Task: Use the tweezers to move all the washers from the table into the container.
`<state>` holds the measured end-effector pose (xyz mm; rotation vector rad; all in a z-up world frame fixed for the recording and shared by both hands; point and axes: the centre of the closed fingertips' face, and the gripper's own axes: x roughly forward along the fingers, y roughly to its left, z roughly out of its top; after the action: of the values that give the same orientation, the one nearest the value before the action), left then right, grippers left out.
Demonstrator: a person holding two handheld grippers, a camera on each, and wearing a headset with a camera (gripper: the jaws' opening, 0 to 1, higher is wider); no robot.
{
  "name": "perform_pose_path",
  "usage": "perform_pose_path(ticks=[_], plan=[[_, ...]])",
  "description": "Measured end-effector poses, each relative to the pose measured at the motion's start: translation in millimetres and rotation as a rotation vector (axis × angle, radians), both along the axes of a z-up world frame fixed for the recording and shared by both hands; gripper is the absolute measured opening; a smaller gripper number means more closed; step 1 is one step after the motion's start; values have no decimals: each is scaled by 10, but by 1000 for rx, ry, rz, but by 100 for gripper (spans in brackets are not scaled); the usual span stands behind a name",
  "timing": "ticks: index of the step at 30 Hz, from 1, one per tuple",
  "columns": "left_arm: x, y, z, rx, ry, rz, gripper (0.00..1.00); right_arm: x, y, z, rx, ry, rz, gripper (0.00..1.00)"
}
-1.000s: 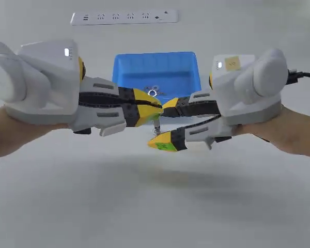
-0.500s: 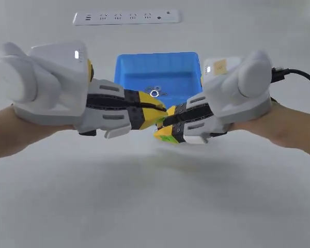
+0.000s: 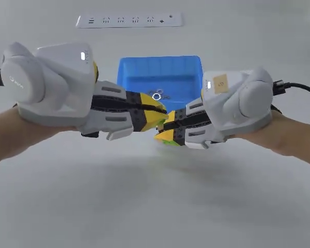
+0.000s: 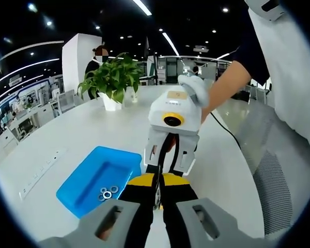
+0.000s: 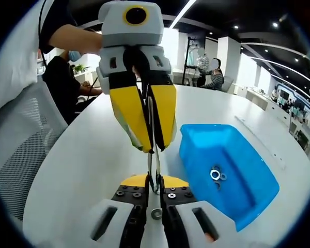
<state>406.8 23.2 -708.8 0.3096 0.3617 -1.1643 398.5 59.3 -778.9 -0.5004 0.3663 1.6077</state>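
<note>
steel tweezers [image 5: 154, 170] gripped by left gripper [image 4: 157, 182] and right gripper [image 5: 154, 188].

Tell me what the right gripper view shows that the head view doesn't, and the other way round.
Right gripper view: the tweezers run between the left gripper's yellow jaws, what looks like a washer lies below, and people sit behind. Head view: a power strip lies beyond the container, and a cable leaves the right gripper. Both: the blue container with washers inside.
</note>
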Motion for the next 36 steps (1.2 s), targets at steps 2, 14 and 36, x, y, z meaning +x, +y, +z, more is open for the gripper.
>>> perform_pose_path(ticks=[2,14,36], plan=[[-26,5,-9,-16,48,3,7,-19,6,-7,0,-7,2,8],[-38,117,19,-18,84,66,22,15,30,97,5,1,-21,8],[-242,598,275,-89,63,237,46,31,-66,844,92,-45,-45,9]])
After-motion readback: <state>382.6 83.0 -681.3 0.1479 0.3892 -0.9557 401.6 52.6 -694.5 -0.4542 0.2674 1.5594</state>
